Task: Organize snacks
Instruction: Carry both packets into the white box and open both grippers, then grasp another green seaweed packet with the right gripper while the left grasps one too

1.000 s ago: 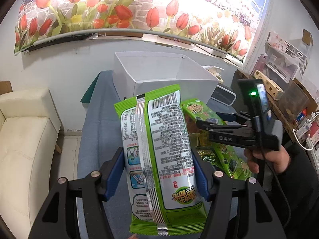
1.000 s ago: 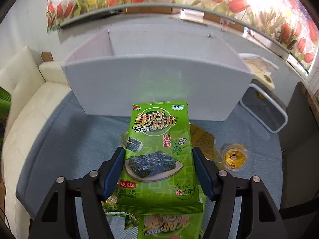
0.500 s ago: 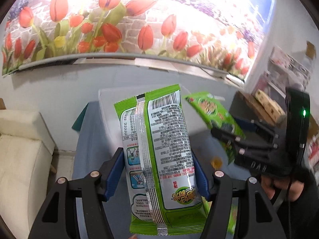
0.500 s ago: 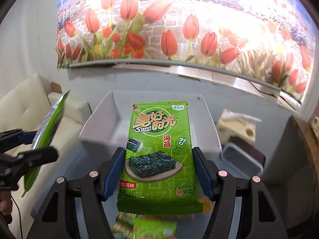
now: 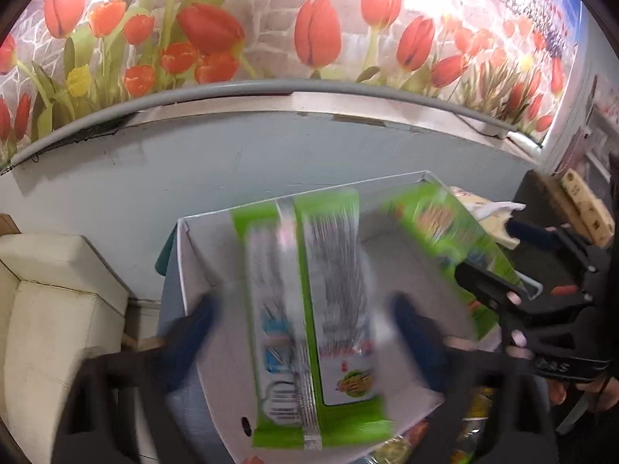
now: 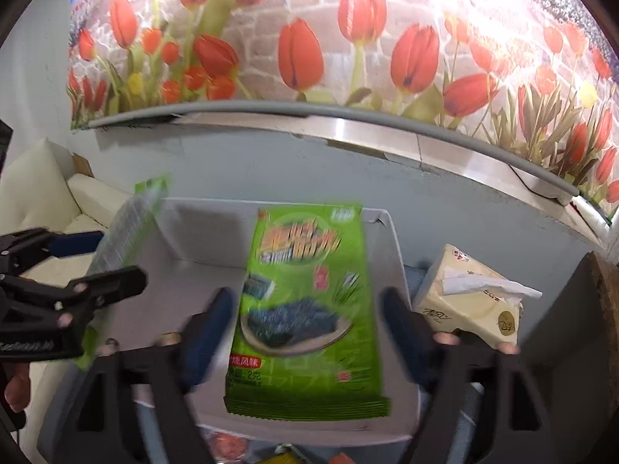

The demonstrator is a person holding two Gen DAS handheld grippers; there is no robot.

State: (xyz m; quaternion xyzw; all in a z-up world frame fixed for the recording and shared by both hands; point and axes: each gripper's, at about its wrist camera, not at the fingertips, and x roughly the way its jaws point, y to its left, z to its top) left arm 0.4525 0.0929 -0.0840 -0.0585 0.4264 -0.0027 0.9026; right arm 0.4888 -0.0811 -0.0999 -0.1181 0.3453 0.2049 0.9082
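Two grippers, each with a green snack packet, held above a white box.

The left gripper (image 5: 301,328) and right gripper (image 6: 305,321) point forward side by side. Each packet, back-facing (image 5: 309,309) and front-facing (image 6: 305,309), stands blurred between spread blue fingers; grip contact unclear. One white box (image 5: 201,263), one tissue pack (image 6: 468,301).
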